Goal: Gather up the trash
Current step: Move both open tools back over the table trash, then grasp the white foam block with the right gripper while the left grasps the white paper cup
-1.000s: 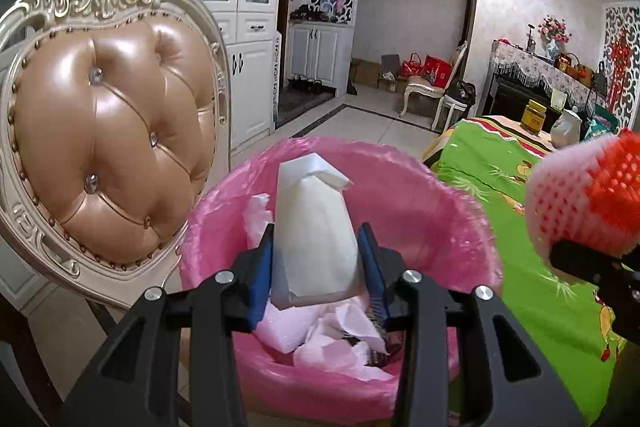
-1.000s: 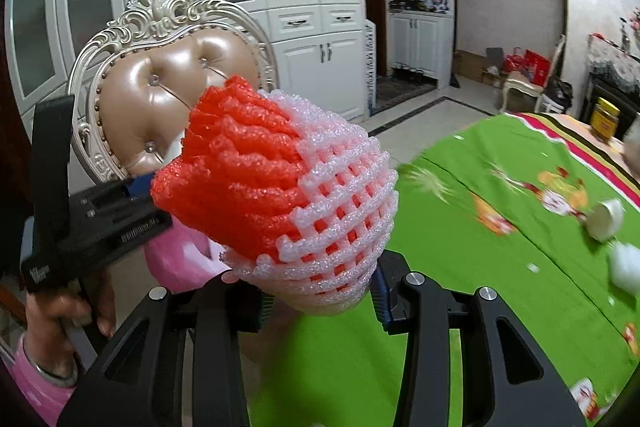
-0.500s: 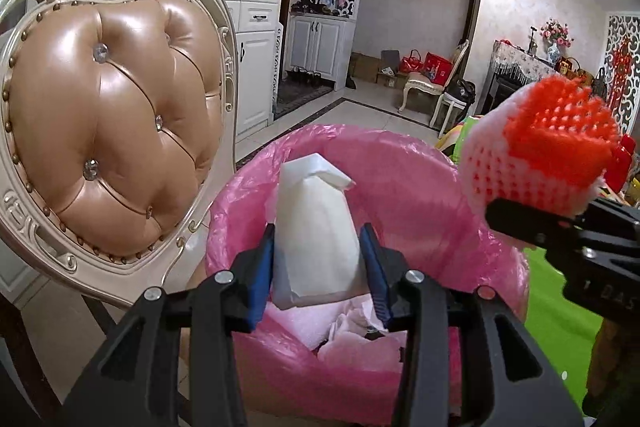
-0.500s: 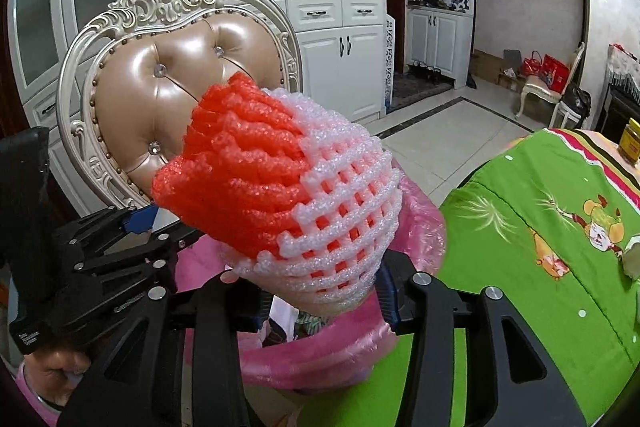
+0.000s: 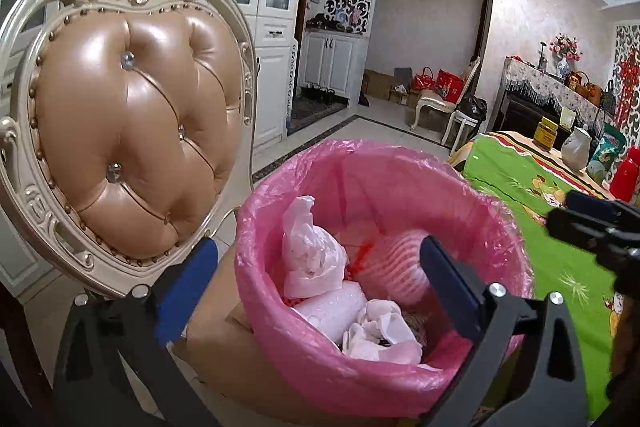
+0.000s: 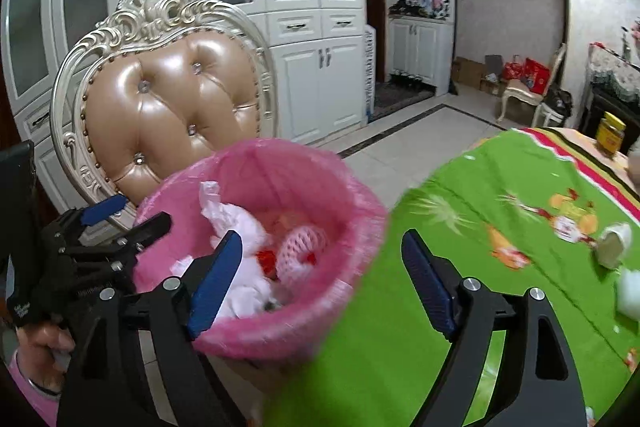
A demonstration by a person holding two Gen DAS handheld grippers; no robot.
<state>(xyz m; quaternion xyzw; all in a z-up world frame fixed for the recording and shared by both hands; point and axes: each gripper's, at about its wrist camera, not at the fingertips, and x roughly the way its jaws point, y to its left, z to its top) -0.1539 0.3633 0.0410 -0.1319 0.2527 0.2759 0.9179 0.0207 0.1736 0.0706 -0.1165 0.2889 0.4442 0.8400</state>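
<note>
Both grippers hang over the pink-lined bin (image 5: 360, 359), the left gripper (image 5: 316, 283) and right gripper (image 6: 320, 275) each with jaws opening and nothing between them. Inside lie the red-and-white foam net (image 6: 300, 251), a white foam sleeve (image 5: 332, 311) and crumpled tissues (image 5: 310, 251). Behind stands a tufted chair (image 5: 128, 131); the green tablecloth (image 6: 500, 227) spreads right, carrying a small white scrap (image 6: 614, 247)

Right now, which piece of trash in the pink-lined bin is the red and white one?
The foam fruit net, lying mid-bin with a mesh pattern; the crumpled tissues beside it are plain white.
</note>
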